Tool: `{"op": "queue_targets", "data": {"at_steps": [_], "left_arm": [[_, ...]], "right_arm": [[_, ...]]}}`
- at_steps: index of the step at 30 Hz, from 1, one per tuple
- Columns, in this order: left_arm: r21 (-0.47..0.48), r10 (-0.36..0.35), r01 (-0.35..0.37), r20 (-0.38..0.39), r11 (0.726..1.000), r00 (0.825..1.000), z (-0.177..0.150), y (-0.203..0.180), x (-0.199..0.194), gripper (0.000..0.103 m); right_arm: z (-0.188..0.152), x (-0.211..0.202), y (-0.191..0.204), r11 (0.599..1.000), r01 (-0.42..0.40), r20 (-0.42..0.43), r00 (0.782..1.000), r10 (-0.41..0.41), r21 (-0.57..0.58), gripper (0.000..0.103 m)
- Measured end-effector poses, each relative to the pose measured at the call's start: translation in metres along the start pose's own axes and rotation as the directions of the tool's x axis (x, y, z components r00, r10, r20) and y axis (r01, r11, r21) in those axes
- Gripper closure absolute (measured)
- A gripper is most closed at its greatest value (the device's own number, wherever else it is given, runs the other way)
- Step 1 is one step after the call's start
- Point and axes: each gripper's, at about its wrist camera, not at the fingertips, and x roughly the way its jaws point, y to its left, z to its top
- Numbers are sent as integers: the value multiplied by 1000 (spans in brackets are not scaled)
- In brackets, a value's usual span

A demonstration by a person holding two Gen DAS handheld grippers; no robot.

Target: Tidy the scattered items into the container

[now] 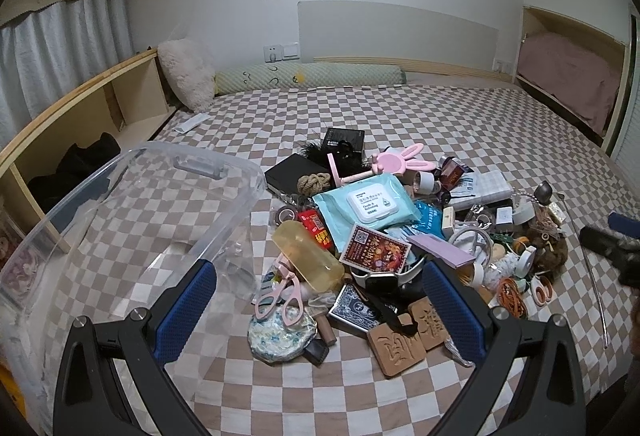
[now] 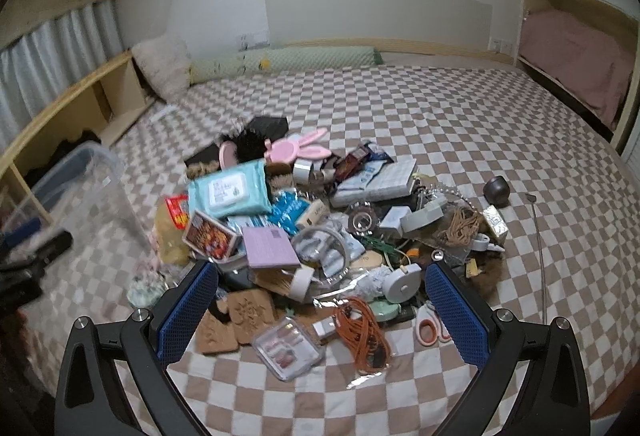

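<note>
1. Bedroom scene: checkered bedspread (image 1: pixel 400 116) covers a big bed, curtain at 9 o'clock, bolster pillow (image 1: pixel 308 76) along the far wall at 12.
2. Pile of scattered items (image 1: pixel 400 232) sits mid-bed, at 12 to 1 o'clock from the left claw, dead ahead at 12 from the right one.
3. Clear plastic bin (image 1: pixel 132 220) stands at 10 o'clock in the left view, just beside the pile. Looks empty as far as I can tell; only the checkered cloth shows through its walls. Far at 9 o'clock in the right view.
4. Left gripper (image 1: pixel 320 312) is spread wide, nothing between the pads, hovering over the near edge of the pile.
5. Right gripper (image 2: pixel 322 304) is likewise spread wide, holding nothing, over the pile's right half. View is a bit blurred.
6. Handling guesses:
   - wet wipes pack (image 1: pixel 368 206): soft, squashy, some weight; pinch by a side edge, not the lid.
   - pink scissors (image 1: pixel 280 296): stiff, light; take by the handle loops.
   - wooden stamp blocks (image 1: pixel 408 340): rigid, flat; grip across the thin edges.
   - orange cord (image 2: pixel 364 336): limp, likely to trail; pinch the bunch in the middle.
   - clear flat case (image 2: pixel 288 348): slick, hard plastic, may slip; grip across a corner.
   - tape measure (image 2: pixel 402 282): round, smooth; squeeze across its flat faces.
7. Task looks barely begun.
</note>
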Motion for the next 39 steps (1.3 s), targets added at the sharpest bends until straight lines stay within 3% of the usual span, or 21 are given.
{"op": "queue_targets", "data": {"at_steps": [1,3,9,11,17,19,25,31,37,39], "left_arm": [[0,-4,4,0,1000,1000,0,0,0,0],[-2,-13,13,-1,1000,1000,1,0,0,0],[-19,-59,58,-12,998,998,1,0,0,0],[-10,-58,57,-10,998,998,1,-2,0,0],[25,-43,43,-7,999,999,-3,-5,-1,0],[34,-41,41,-9,999,999,-4,-5,0,0],[51,-33,34,-22,998,999,-5,-3,4,0],[32,-62,63,-25,998,998,-2,-5,5,0],[67,-43,44,-4,997,999,-3,-11,0,0],[63,-45,45,-9,997,999,-3,-11,0,0]], "right_arm": [[-1,4,1,1000,11,-9,1000,-11,-20,2],[-4,15,8,993,71,-7,997,-72,-94,19],[-21,47,43,910,130,44,992,-122,-395,34],[-30,57,59,848,163,85,987,-139,-503,37],[-62,94,98,602,267,217,964,-156,-752,39],[-72,103,101,558,255,208,967,-147,-790,39],[-100,109,101,612,112,49,992,-119,-783,39],[-127,114,101,667,-33,-115,990,-79,-744,39],[-166,122,114,603,-25,-113,988,-109,-798,37],[-176,124,113,594,11,-83,988,-131,-804,25]]}}
